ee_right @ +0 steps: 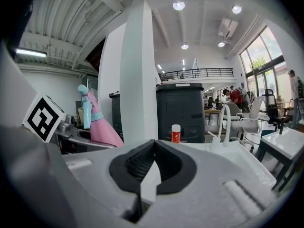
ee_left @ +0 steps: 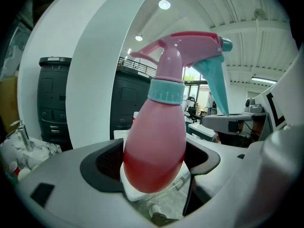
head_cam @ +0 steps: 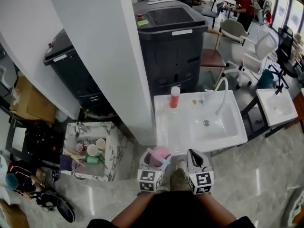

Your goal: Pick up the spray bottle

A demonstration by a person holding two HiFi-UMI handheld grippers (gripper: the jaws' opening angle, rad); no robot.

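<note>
The spray bottle (head_cam: 159,156) is pink with a teal collar and trigger. It stands upright between the jaws of my left gripper (head_cam: 154,166), which is shut on its round body. In the left gripper view the spray bottle (ee_left: 156,137) fills the middle, held by the left gripper (ee_left: 156,175), with its nozzle pointing right. My right gripper (head_cam: 195,156) hangs just to the right, shut with nothing in it. In the right gripper view, the right gripper (ee_right: 153,169) has its black pads pressed together, and the spray bottle (ee_right: 98,121) shows at the left.
A white sink (head_cam: 175,129) with a curved faucet (head_cam: 221,90) lies just ahead; a small red bottle (head_cam: 175,97) stands at its back rim. A white column (head_cam: 107,56) and black bins (head_cam: 173,37) rise behind. A marbled box (head_cam: 116,151) of cups sits at the left.
</note>
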